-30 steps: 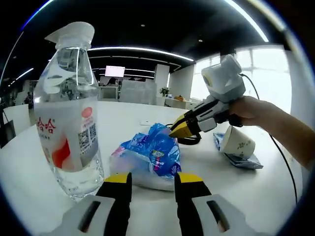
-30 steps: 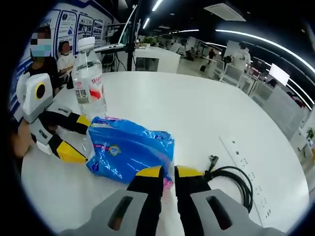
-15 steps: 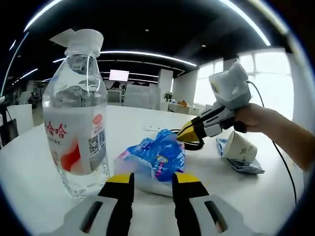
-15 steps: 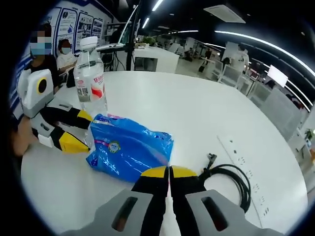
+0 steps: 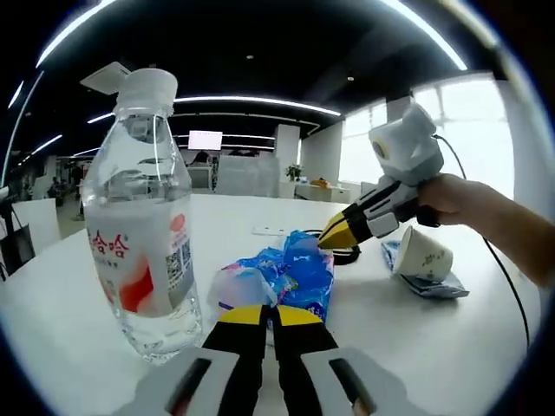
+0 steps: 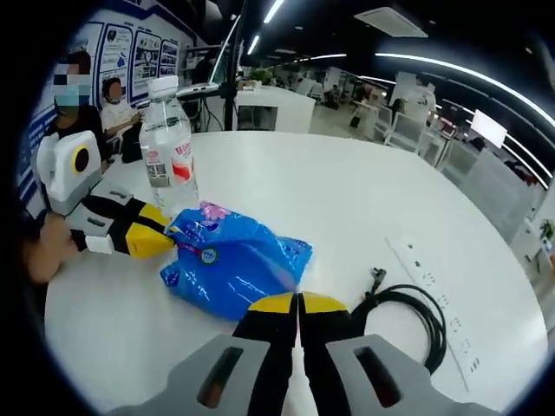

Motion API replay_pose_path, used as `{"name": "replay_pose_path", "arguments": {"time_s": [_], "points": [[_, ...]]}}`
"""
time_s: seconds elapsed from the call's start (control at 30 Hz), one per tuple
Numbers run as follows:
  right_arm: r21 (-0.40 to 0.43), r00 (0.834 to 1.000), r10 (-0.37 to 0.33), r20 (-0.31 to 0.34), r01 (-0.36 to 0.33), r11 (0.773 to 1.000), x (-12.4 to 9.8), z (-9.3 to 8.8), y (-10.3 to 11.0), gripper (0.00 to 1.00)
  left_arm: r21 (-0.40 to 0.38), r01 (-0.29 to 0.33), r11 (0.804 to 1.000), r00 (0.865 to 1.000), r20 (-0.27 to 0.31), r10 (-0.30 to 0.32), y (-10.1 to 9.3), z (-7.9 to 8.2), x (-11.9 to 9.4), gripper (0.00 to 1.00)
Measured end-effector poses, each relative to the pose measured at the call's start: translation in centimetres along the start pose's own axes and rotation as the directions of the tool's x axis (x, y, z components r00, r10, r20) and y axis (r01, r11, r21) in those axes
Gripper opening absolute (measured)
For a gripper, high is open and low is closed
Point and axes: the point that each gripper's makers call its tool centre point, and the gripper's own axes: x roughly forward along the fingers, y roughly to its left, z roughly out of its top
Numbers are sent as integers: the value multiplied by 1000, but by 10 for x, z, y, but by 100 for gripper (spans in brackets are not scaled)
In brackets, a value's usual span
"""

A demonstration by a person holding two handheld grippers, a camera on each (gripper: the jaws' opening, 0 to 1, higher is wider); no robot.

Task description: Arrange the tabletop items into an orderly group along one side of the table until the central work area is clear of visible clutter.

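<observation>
The blue plastic packet (image 6: 232, 269) — a soft, crinkled pouch with a pink seam and printed label — lies on the white table (image 6: 329, 199) between the two tongs. The right tongs (image 6: 297, 305) are pinched shut on its near edge; the left tongs (image 5: 269, 314) look closed on the opposite end, where the film bunches up pale and wrinkled. So the step in hand appears to be carrying the packet, gripped at both ends, toward the grouping side. The next move calls for lifting both ends together and level, since the limp film will sag or slip if one side leads.

Just beside the packet stands a clear water bottle (image 5: 146, 225), upright, ribbed, white-capped, with a red-and-white label. Farther off a paper cup (image 5: 419, 256) lies tipped on a flat blue wrapper (image 5: 434, 286), and a coiled black cable (image 6: 408, 316) rests near a white power strip (image 6: 434, 299) — all yet to be gathered.
</observation>
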Motion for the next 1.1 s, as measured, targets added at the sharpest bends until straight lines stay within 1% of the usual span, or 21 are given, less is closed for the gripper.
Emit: {"name": "replay_pose_path", "arguments": {"time_s": [0.1,0.2,0.27,0.3,0.47,0.57,0.63,0.7,0.73,0.93,0.97,1.1], "points": [[0,1000,-14,16,14,1000,-9,3,3,0,6,2,1000,1000,10,-2,-1,3,-2,0],[-1,999,-32,29,32,999,-19,6,6,0,8,5,1000,999,37,-5,-2,10,-6,0],[20,999,-43,29,43,999,-27,8,8,0,14,8,1000,999,42,-8,-1,11,-6,0],[7,998,-49,39,49,999,-32,9,18,0,15,12,1000,999,39,-13,-2,11,-6,0],[9,995,-79,62,78,997,-47,15,21,0,13,29,999,998,56,-30,-2,23,-9,0],[16,993,-89,74,88,996,-56,19,23,0,18,36,999,997,65,-37,-3,26,-14,0],[12,991,-105,87,104,995,-64,23,25,0,10,59,998,996,71,-59,-7,30,-17,0],[16,989,-115,92,114,993,-72,23,26,0,20,75,997,994,77,-76,-12,34,-22,0],[17,987,-120,104,119,993,-78,25,28,0,34,87,996,993,79,-89,-17,35,-25,0],[18,978,-152,142,151,988,-100,33,29,0,85,99,991,990,94,-107,-27,50,-33,0],[24,975,-158,154,157,987,-103,35,29,0,91,102,991,989,97,-110,-24,54,-34,0],[38,969,-175,177,171,985,-111,37,29,0,112,113,987,986,111,-125,-25,62,-37,0]]}}
